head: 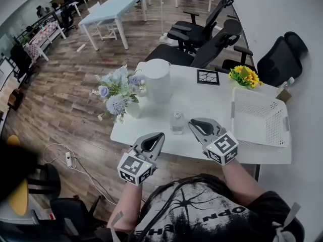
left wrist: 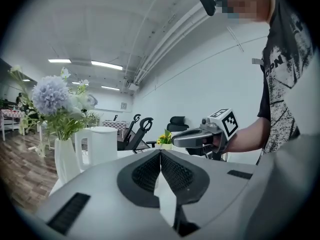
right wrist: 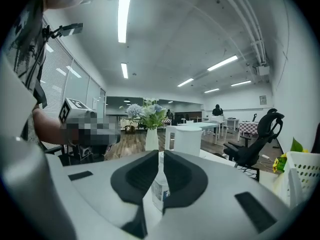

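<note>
A small clear bottle (head: 177, 122) stands near the front of the white table (head: 202, 102). My right gripper (head: 194, 123) is shut and hovers just right of it, pointing toward it. In the right gripper view the bottle (right wrist: 159, 194) shows through the thin slit between the closed jaws (right wrist: 161, 154), beyond the tips and not held. My left gripper (head: 157, 136) is shut and empty at the table's front edge, left of the bottle. Its jaws (left wrist: 161, 152) meet in the left gripper view, with the right gripper (left wrist: 176, 141) ahead to the right.
A vase of blue flowers (head: 118, 95) and a white jug (head: 157, 80) stand at the table's left. A marker card (head: 208, 77) and sunflowers (head: 244, 76) lie at the back. A white basket (head: 260, 117) fills the right side. Office chairs (head: 202, 34) stand behind.
</note>
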### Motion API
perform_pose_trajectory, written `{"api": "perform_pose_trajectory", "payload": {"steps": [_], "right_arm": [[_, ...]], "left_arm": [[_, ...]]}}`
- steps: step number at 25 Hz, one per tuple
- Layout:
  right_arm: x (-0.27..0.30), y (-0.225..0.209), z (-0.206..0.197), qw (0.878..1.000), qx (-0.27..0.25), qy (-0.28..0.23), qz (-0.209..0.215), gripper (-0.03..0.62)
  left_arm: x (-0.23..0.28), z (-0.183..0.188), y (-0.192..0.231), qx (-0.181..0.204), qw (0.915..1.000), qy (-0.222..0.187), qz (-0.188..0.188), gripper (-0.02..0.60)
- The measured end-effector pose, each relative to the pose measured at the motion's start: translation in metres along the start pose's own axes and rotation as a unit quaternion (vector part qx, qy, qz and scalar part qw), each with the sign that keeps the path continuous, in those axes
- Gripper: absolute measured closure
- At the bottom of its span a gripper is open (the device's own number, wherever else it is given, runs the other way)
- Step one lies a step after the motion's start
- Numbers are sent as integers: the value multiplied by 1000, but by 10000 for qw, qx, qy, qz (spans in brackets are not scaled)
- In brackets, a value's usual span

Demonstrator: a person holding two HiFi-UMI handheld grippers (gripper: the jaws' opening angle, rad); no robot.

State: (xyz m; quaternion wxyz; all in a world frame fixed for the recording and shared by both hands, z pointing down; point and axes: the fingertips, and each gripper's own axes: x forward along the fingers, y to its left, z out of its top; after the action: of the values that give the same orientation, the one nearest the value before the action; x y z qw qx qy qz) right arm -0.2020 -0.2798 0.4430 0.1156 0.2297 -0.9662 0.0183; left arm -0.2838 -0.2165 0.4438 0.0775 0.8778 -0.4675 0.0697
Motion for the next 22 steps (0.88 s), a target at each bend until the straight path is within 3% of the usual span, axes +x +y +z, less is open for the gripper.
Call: {"api": "perform_pose_trajectory", "payload": {"steps": [22], "right_arm": [[-8,17,-10,9992,-283,226,186,572]], "left_arm": [[4,3,-9,95,9999,-78,-109,571]]}}
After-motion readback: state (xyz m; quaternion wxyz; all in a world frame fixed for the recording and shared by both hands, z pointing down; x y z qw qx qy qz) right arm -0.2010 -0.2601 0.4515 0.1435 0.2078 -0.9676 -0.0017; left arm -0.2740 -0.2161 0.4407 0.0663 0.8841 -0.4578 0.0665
